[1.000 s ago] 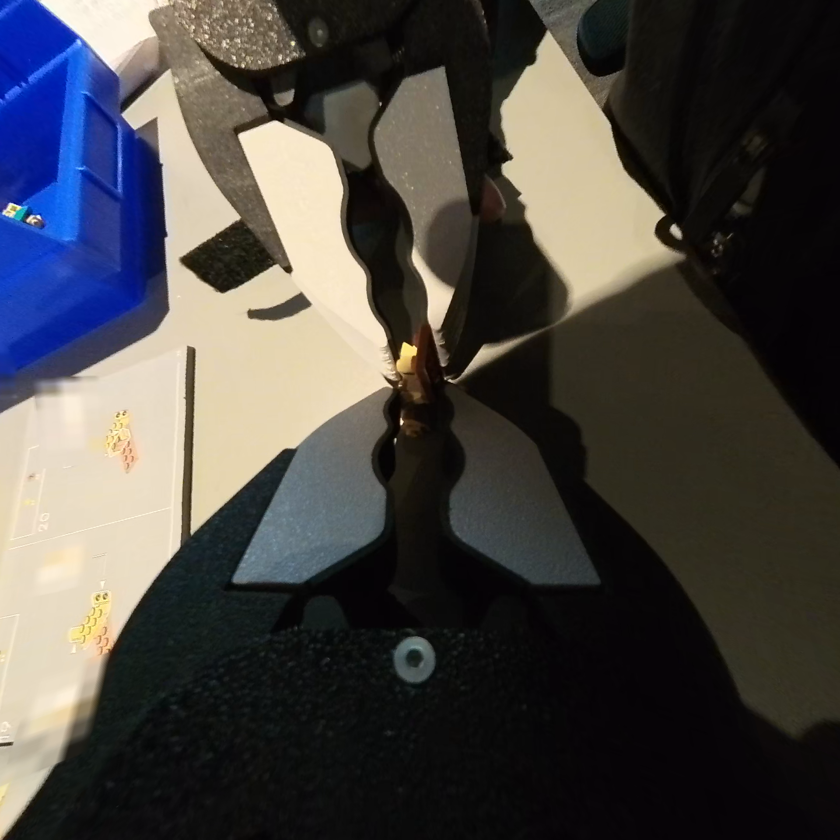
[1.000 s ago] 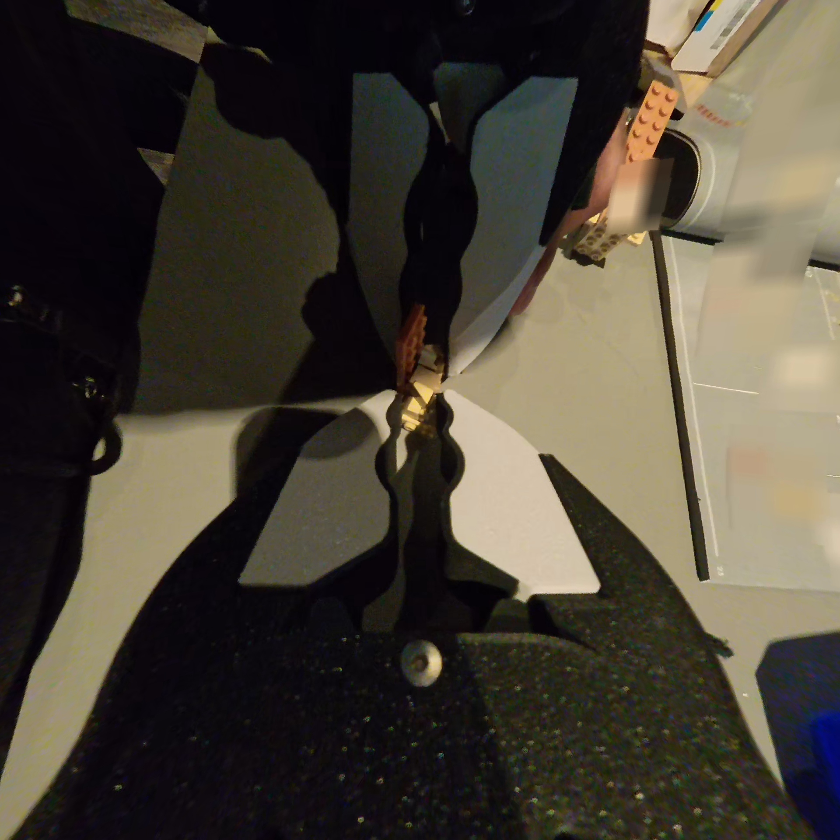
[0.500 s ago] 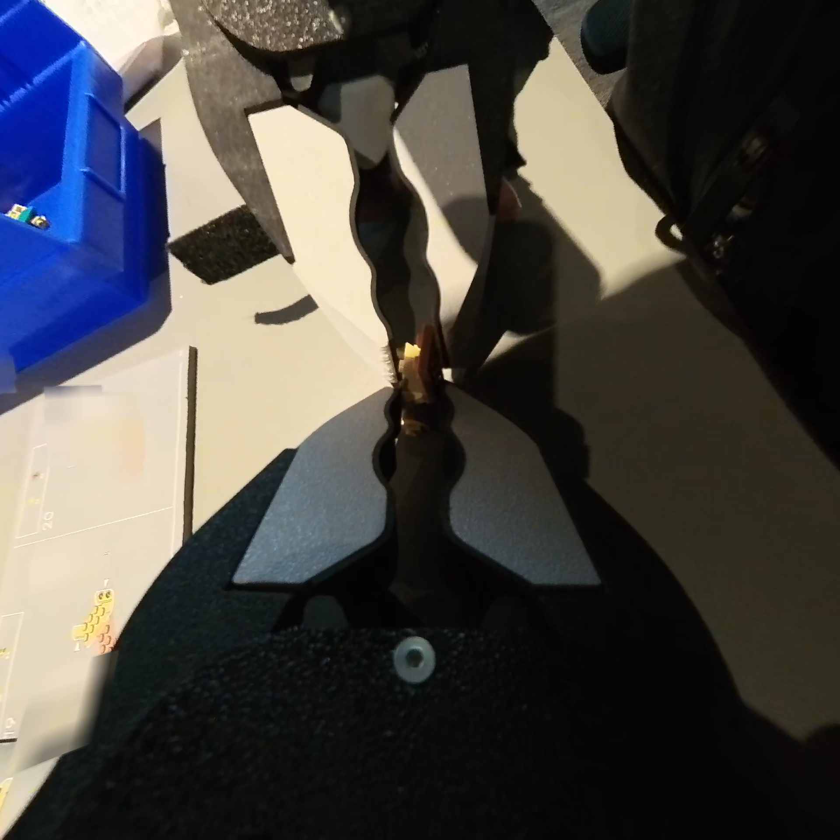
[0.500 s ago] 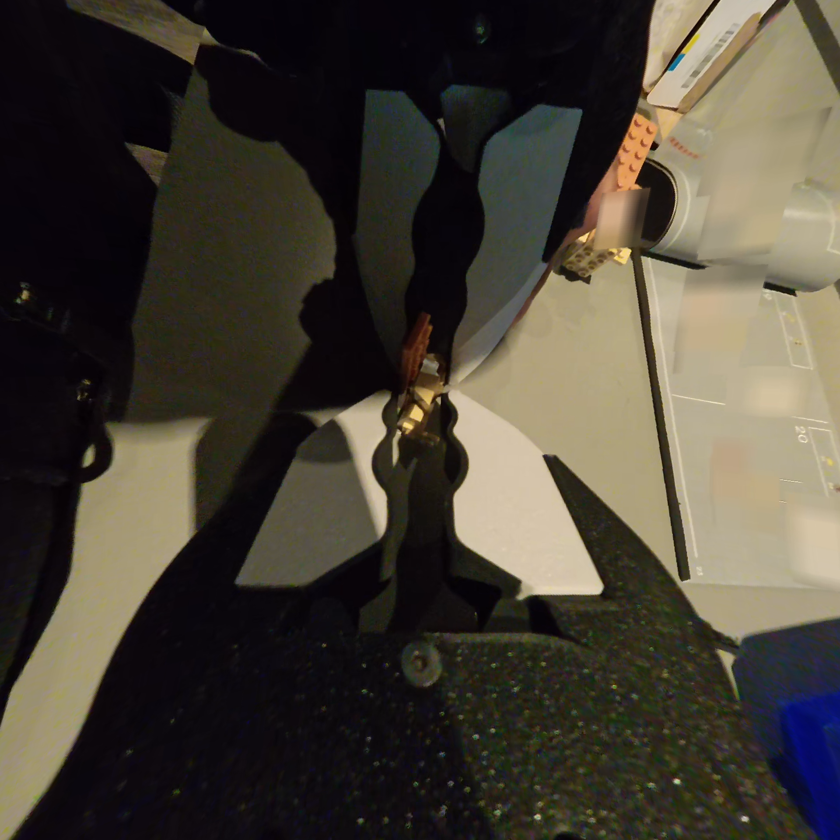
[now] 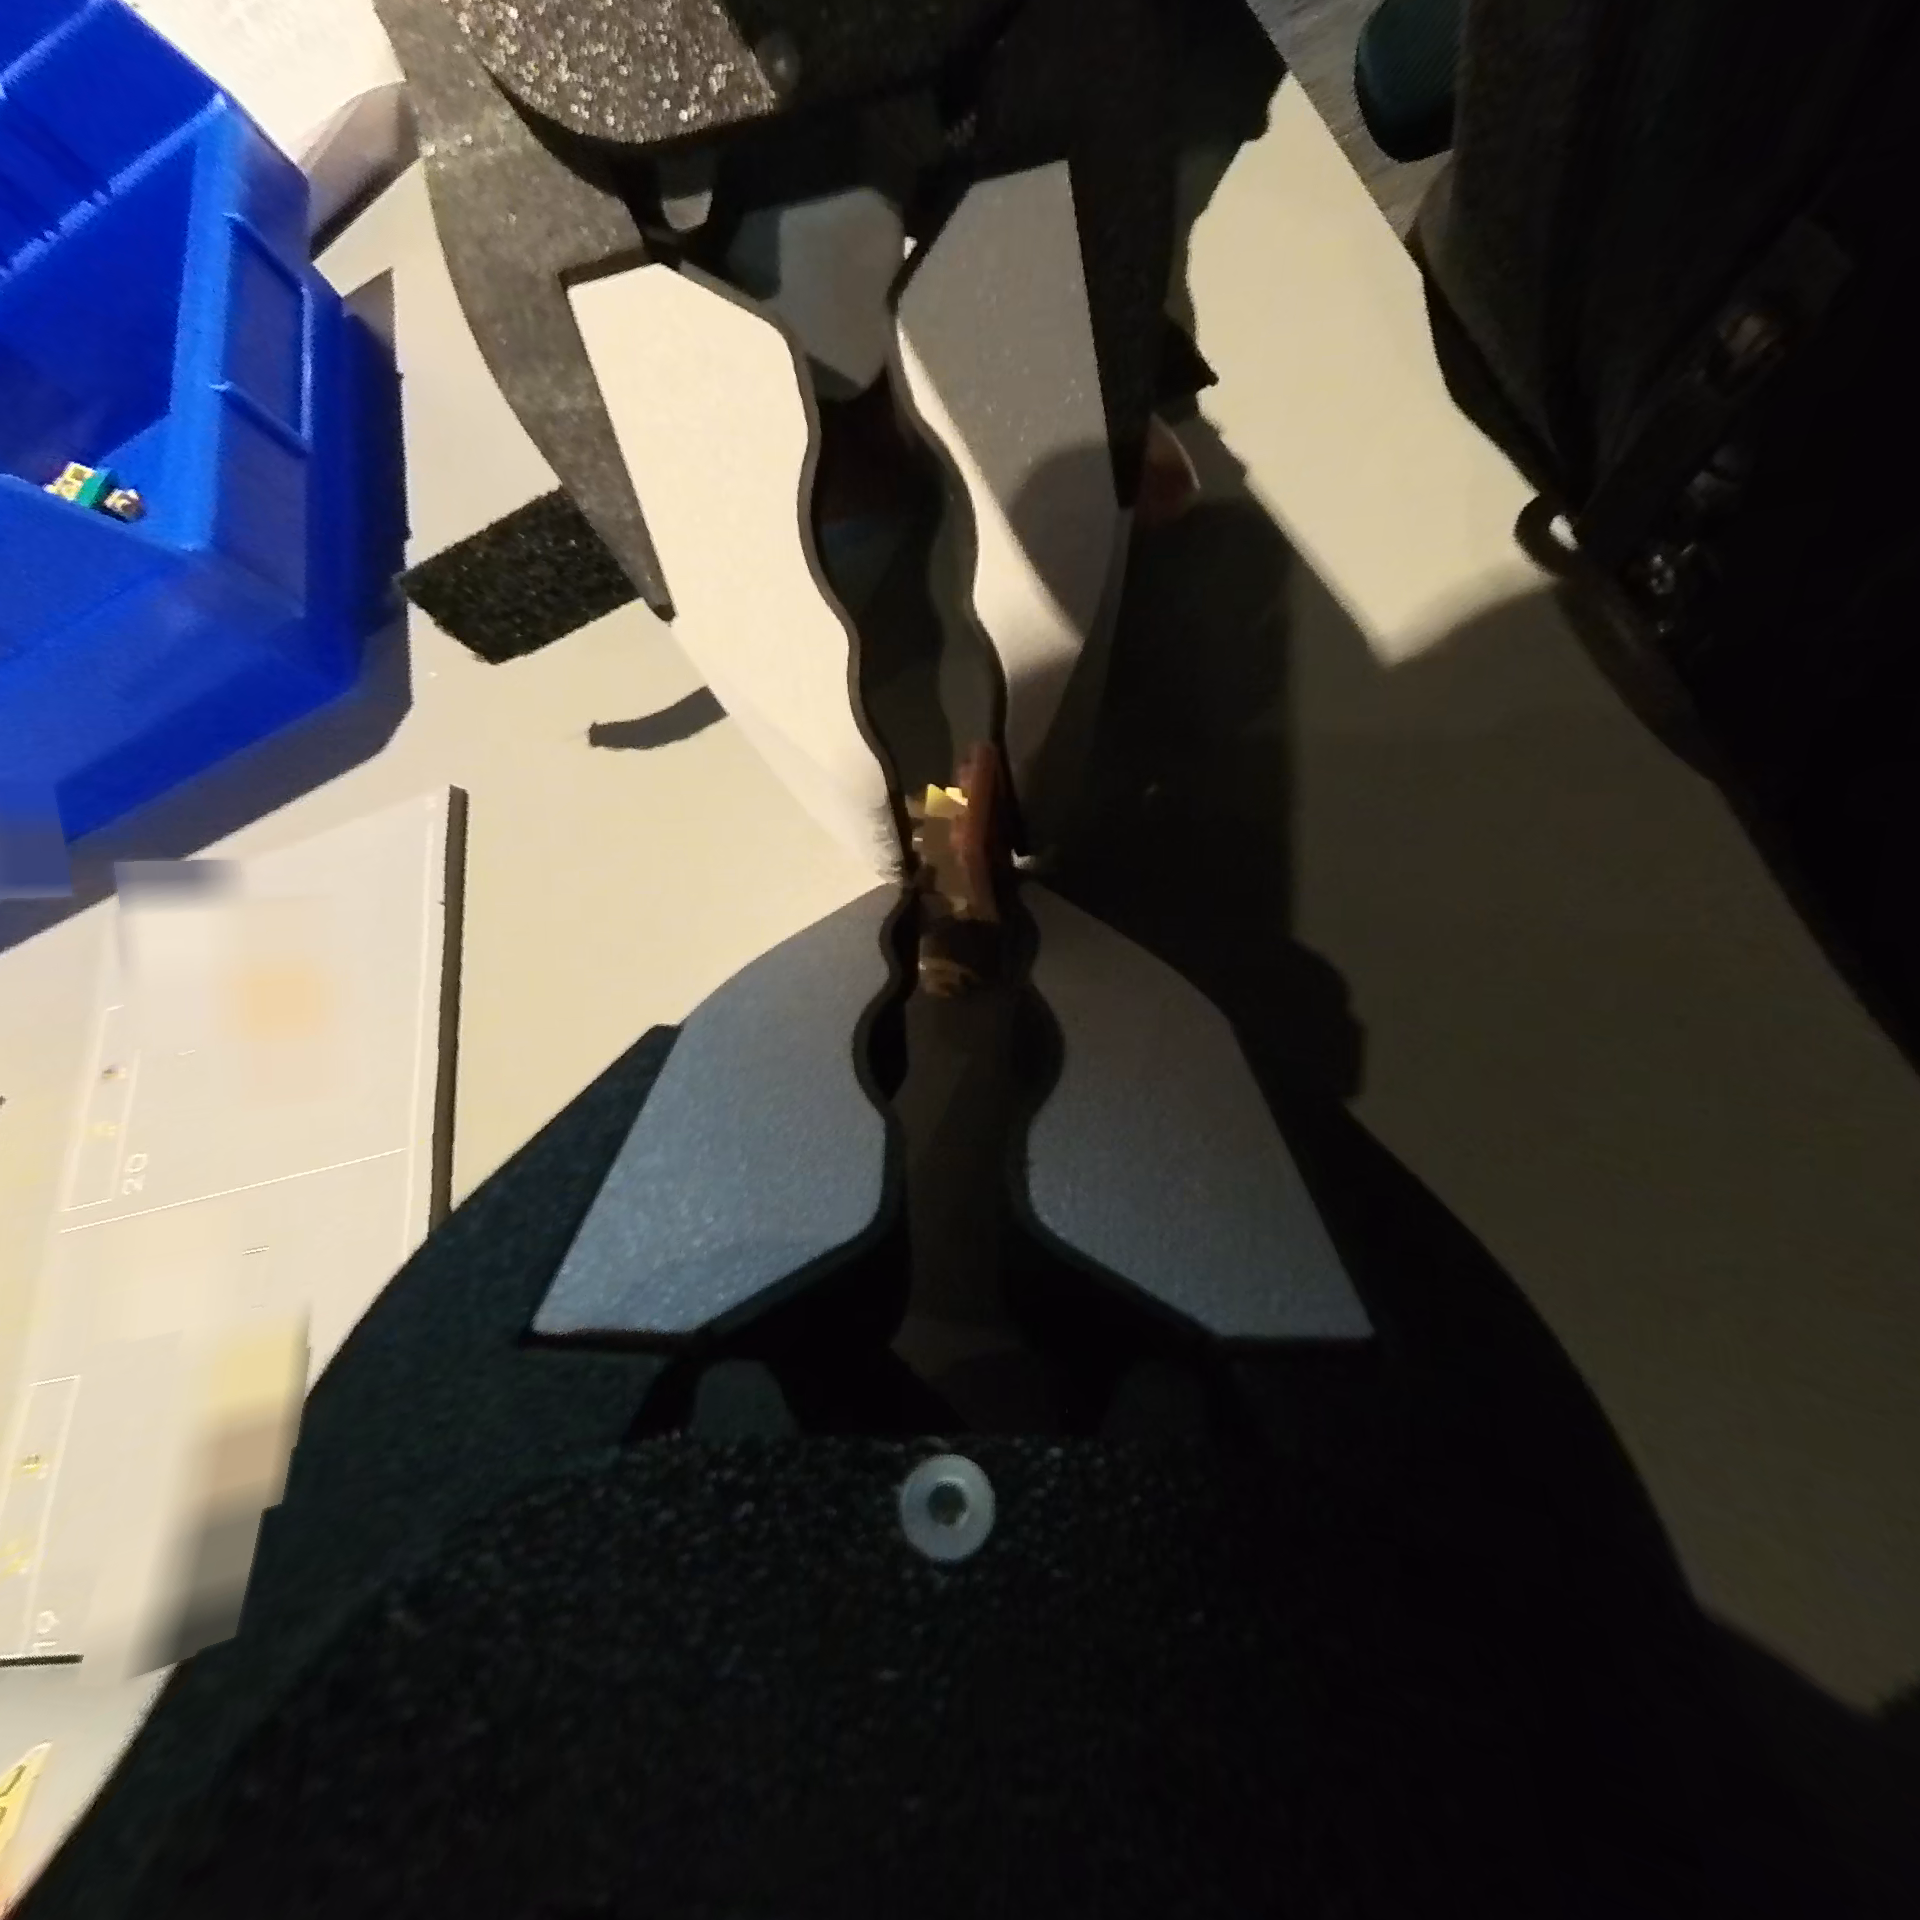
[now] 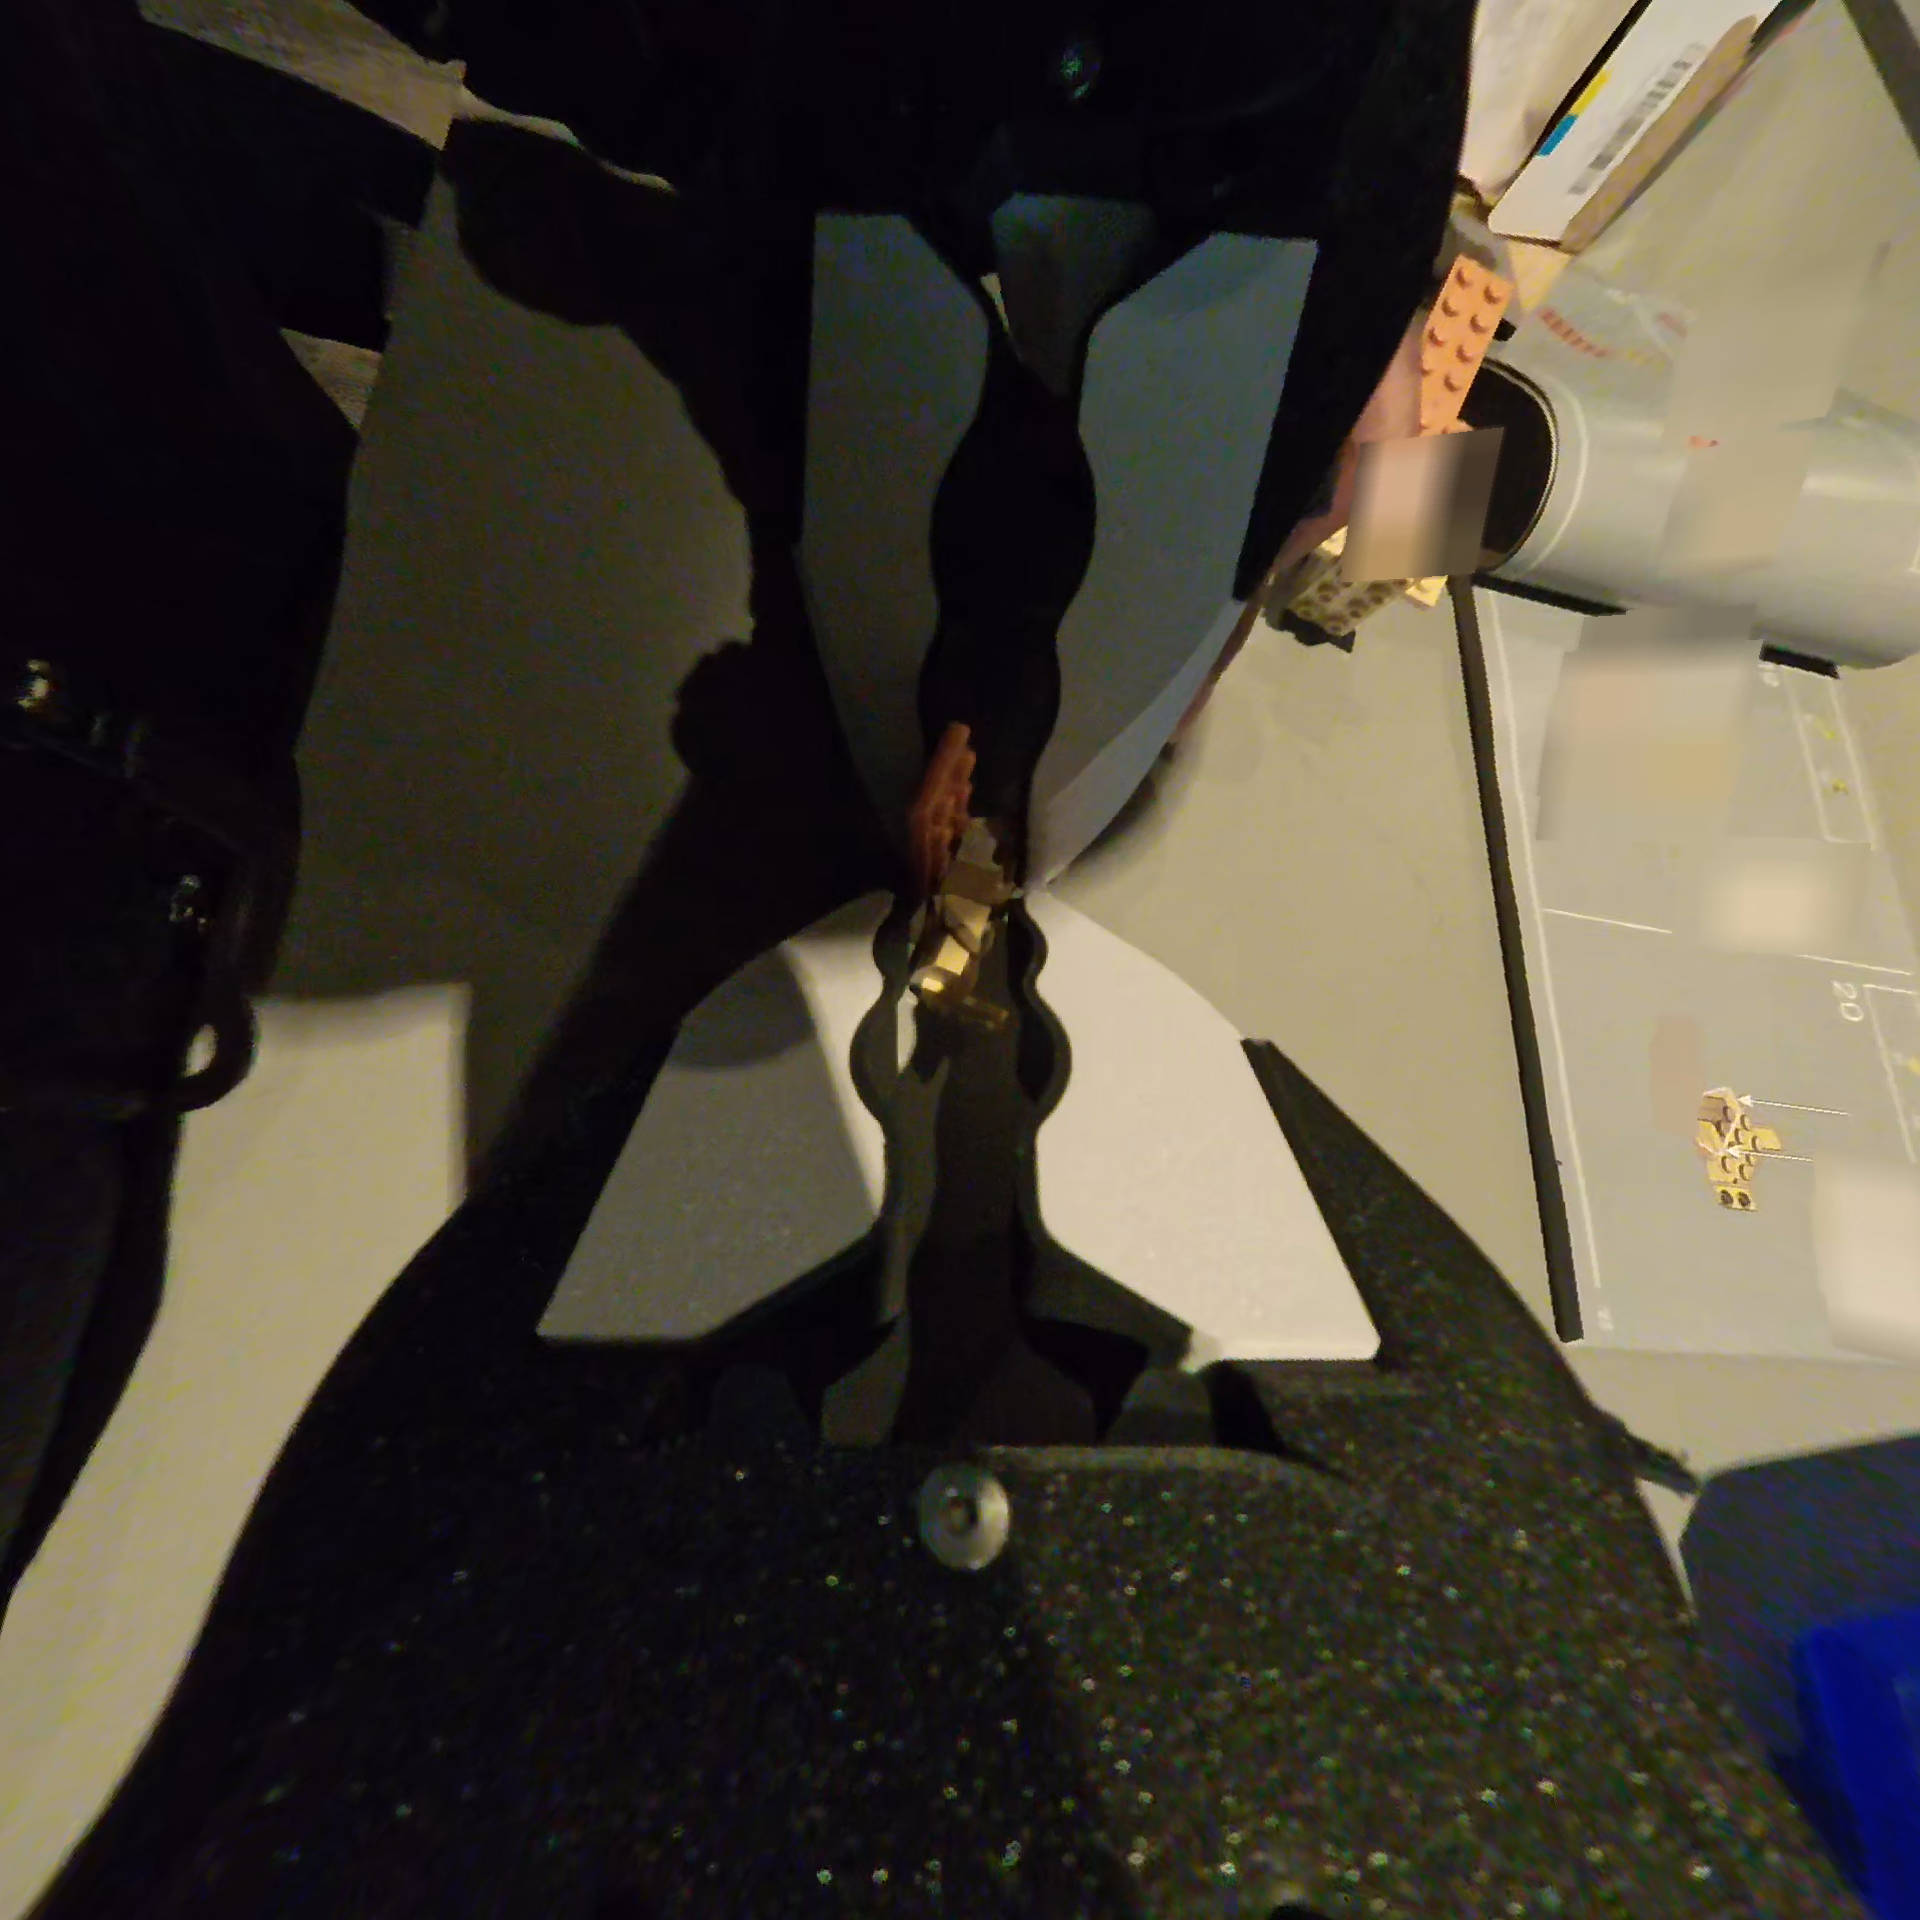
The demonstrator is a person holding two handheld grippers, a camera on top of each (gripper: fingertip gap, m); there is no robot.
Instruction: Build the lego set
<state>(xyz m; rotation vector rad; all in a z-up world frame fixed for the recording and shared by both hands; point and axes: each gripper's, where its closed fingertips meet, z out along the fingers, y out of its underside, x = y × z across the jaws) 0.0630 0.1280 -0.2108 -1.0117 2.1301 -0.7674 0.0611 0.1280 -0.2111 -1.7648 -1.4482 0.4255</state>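
A small lego assembly of tan bricks (image 6: 961, 951) and a reddish-brown plate (image 6: 940, 800) is pinched between both grippers, which meet tip to tip above the grey table. In the right wrist view my right gripper (image 6: 956, 925) is shut on the tan end, and the left gripper comes in from the top, shut on the brown plate. In the left wrist view my left gripper (image 5: 956, 920) is shut on the assembly's near end. Its tan bricks (image 5: 940, 821) and brown plate (image 5: 979, 810) reach into the right gripper's fingers (image 5: 727, 499) above.
A blue bin (image 5: 156, 416) with small parts sits at the far left, with a black foam strip (image 5: 520, 582) near it. An instruction sheet (image 5: 260, 1143) lies on the table (image 5: 1558, 1143). An orange plate (image 6: 1460, 332), loose tan bricks (image 6: 1340, 592) and a grey cylinder (image 6: 1662, 540) lie at the right view's upper right.
Both grippers stay shut, tip to tip on the assembly. They have shifted slightly together; the instruction sheet has slid further into the right wrist view.
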